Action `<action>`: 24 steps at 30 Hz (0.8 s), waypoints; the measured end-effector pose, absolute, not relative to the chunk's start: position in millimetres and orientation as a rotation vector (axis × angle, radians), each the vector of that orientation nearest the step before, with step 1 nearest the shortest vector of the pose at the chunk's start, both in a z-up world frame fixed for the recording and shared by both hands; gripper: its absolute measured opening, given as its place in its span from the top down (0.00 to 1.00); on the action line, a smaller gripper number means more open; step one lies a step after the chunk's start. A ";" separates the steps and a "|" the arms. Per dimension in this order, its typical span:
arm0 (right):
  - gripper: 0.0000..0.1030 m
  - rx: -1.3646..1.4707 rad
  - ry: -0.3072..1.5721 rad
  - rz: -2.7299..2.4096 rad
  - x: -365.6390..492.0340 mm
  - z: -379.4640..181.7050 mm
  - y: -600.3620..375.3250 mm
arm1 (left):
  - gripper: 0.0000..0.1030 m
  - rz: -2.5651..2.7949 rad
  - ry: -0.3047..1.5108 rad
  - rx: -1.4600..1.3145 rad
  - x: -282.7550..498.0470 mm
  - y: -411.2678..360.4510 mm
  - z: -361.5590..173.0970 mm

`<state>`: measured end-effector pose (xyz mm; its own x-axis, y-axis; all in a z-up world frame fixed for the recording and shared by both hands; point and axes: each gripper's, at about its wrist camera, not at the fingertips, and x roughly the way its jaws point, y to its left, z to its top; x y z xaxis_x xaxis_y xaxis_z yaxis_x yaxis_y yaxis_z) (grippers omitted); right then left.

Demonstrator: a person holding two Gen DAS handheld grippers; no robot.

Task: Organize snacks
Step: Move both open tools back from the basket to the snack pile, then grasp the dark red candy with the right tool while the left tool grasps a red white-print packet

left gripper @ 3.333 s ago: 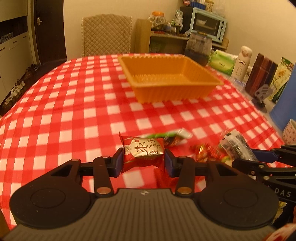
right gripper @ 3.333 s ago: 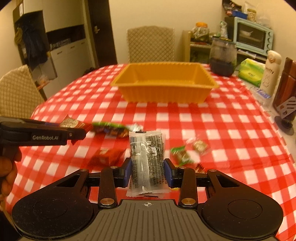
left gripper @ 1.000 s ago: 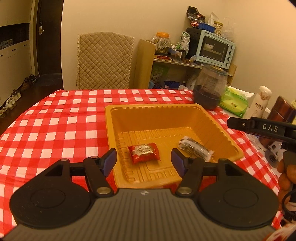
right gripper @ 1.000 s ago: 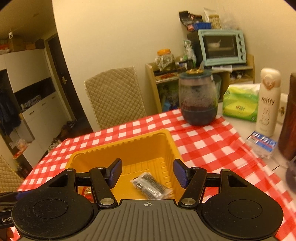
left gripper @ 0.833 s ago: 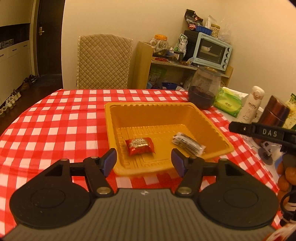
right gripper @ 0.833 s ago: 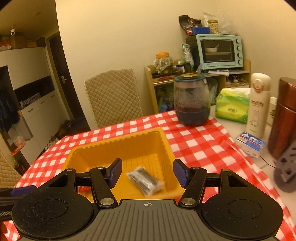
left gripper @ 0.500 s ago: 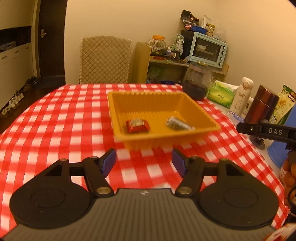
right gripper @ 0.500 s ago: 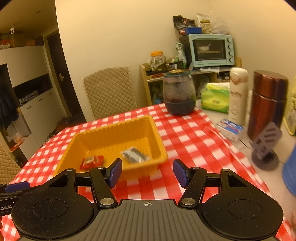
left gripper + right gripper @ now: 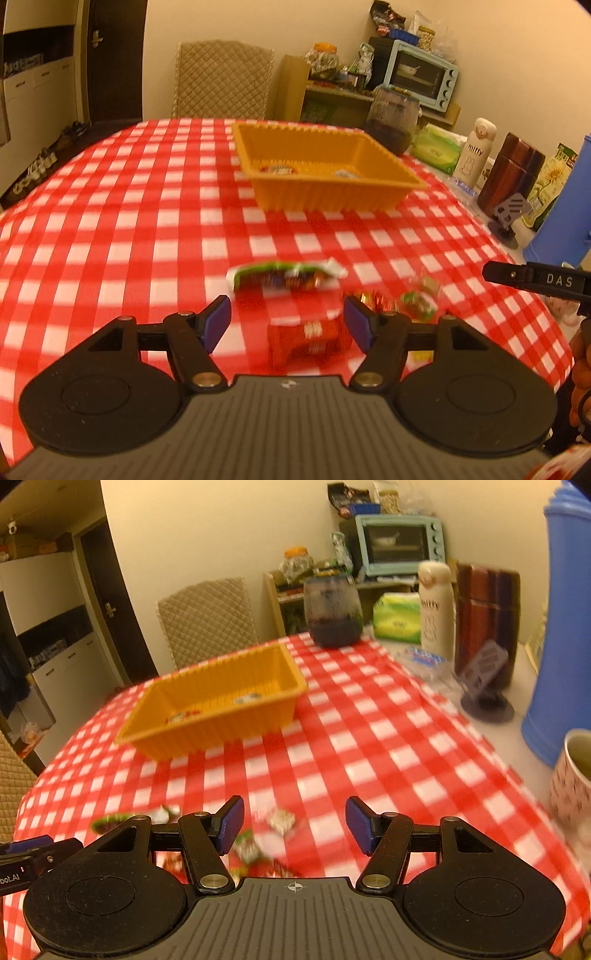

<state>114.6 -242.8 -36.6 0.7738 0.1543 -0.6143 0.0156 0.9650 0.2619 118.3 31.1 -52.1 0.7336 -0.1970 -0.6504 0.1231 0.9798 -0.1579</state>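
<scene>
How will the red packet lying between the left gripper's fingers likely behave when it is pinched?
The red packet looks like a small sealed pouch, so probably light and crinkly. Its shiny wrapper may slip. It lies flat on the tablecloth, so it is unlikely to roll.

Black left gripper (image 9: pixel 287 325), blue-padded fingers (image 9: pixel 218 325), brass screws, ribbed grey housing, white "DAS" lettering

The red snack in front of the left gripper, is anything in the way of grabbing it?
Nothing visible is. The left gripper is open, and the red snack lies on the tablecloth in line with the gap between its jaws. The green packet lies just beyond, toward the orange tray.
</scene>
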 end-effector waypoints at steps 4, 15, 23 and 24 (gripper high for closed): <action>0.41 0.266 0.733 0.080 103.6 -51.9 -236.9 | 0.37 -0.168 0.757 -0.112 111.2 35.0 -62.5; 0.51 0.370 0.818 0.084 120.4 -77.7 -229.5 | 0.36 -0.171 0.768 -0.107 116.5 33.1 -70.9; 0.59 0.297 0.848 0.072 131.2 -87.1 -218.1 | 0.36 -0.168 0.794 -0.116 123.1 31.7 -79.1; 0.62 0.261 0.848 0.070 130.8 -87.0 -214.8 | 0.36 -0.170 0.795 -0.118 123.9 31.6 -79.5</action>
